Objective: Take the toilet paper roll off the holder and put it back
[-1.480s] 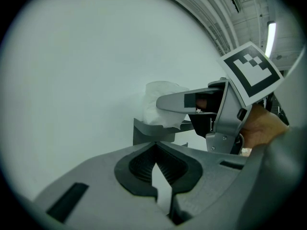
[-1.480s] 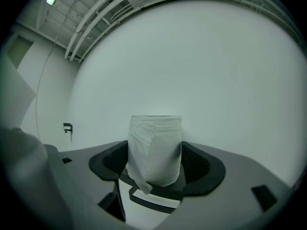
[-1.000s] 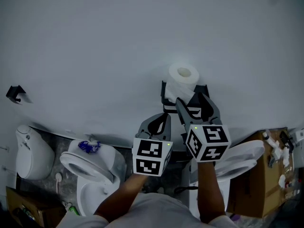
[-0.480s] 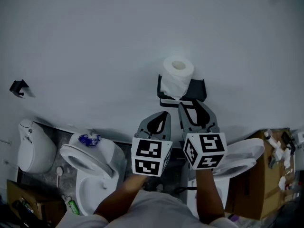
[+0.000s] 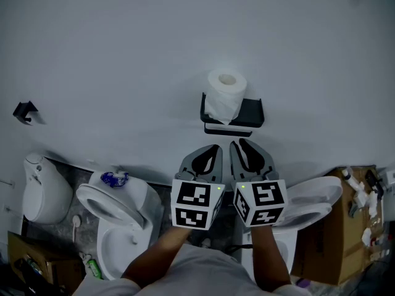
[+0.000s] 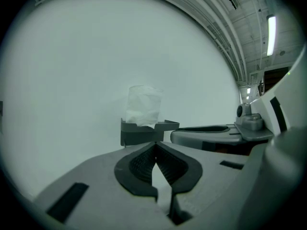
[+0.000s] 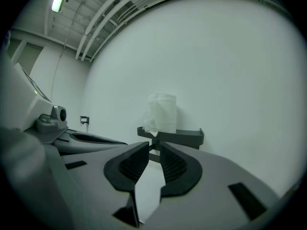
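Two empty grippers: your left gripper [image 5: 215,148] fingers pressed together, right gripper [image 5: 237,142] just closing, barely apart; toilet paper roll [image 5: 223,97] sits on holder [image 5: 252,111]; likely done, withdraw

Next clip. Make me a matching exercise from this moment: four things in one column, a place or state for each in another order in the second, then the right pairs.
Column one
1. toilet paper roll
2. holder
3. left gripper
4. cardboard box

Column two
A. fingers shut, nothing between them
B. standing upright on top of the holder
C. black, fixed to the white wall
D. at the lower right of the head view

Pairs: 1-B, 2-C, 3-A, 4-D
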